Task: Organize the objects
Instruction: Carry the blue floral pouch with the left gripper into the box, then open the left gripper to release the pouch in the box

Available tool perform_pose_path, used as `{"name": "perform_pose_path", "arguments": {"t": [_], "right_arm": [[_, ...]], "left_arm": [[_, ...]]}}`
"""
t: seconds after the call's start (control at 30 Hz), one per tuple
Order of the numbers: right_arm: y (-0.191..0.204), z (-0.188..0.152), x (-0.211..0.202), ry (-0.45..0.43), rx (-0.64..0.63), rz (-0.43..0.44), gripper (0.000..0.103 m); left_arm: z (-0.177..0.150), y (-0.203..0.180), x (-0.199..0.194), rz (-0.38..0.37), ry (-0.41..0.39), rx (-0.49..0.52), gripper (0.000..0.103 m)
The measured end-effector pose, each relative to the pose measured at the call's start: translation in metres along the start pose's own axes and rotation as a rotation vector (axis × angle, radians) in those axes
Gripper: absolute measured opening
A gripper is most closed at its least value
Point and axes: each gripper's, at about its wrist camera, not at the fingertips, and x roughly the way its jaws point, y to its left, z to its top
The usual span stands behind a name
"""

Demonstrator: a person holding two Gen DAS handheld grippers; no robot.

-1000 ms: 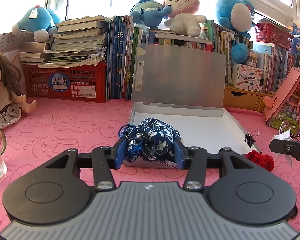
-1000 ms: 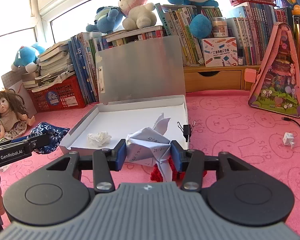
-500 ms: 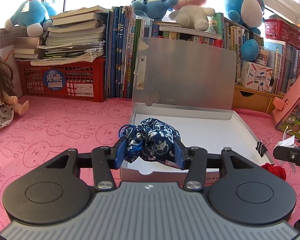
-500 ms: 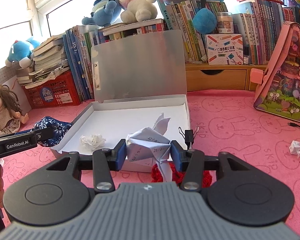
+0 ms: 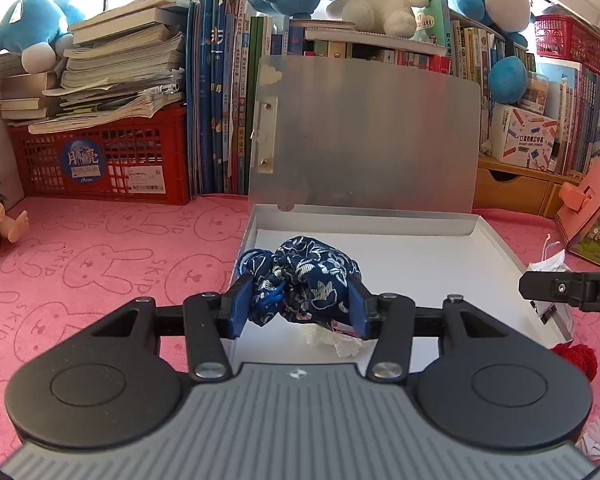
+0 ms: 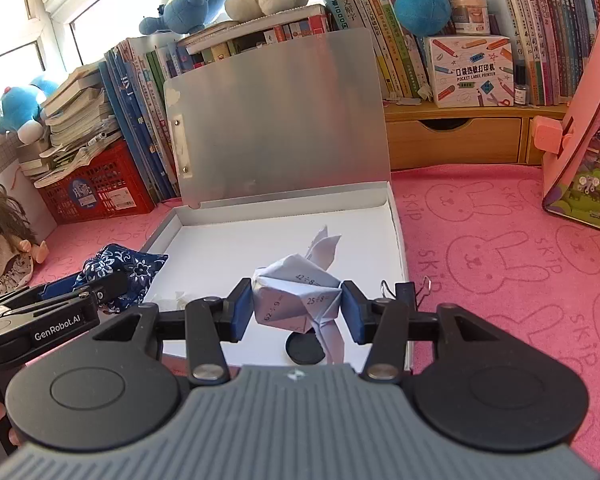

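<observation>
Now both claws over white box (image 5: 496,248) — previously short of it; left claw (image 5: 298,306) grips blue pouch (image 5: 308,280), right claw (image 6: 296,310) grips folded paper (image 6: 296,292).

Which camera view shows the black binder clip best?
The right wrist view: the binder clip stands whole at the box edge, just past the right gripper. In the left wrist view the right gripper's finger hides nearly all of it.
</observation>
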Motion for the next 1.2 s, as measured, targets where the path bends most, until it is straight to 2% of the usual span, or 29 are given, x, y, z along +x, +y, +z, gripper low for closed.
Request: {"name": "perform_pose_path", "arguments": {"t": [0.4, 0.5, 0.57, 0.63, 0.73, 0.83, 1.0, 1.2], "right_arm": [[0.006, -0.001, 0.036, 0.063, -0.016, -0.027, 0.052], [0.007, -0.003, 0.038, 0.063, -0.014, -0.022, 0.055], [0.008, -0.003, 0.038, 0.054, -0.009, -0.021, 0.058], [0.007, -0.002, 0.035, 0.043, -0.005, -0.009, 0.068], [0.008, -0.001, 0.029, 0.026, 0.0, -0.004, 0.072], [0.008, -0.001, 0.02, 0.006, -0.007, 0.003, 0.073], [0.014, -0.004, -0.002, -0.038, -0.053, 0.013, 0.075], [0.019, -0.02, -0.031, -0.069, -0.121, 0.066, 0.078]], "left_arm": [[-0.006, 0.005, 0.028, -0.012, 0.052, 0.003, 0.056], [-0.007, 0.006, 0.029, -0.018, 0.053, 0.003, 0.056], [-0.007, 0.005, 0.027, -0.025, 0.047, 0.008, 0.06], [-0.008, 0.003, 0.023, -0.029, 0.03, 0.024, 0.068], [-0.007, 0.0, 0.016, -0.036, 0.003, 0.043, 0.079], [-0.005, -0.002, 0.007, -0.045, -0.014, 0.056, 0.084], [-0.006, -0.003, -0.012, -0.045, -0.032, 0.081, 0.085], [-0.017, -0.002, -0.044, -0.077, -0.049, 0.095, 0.087]]}}
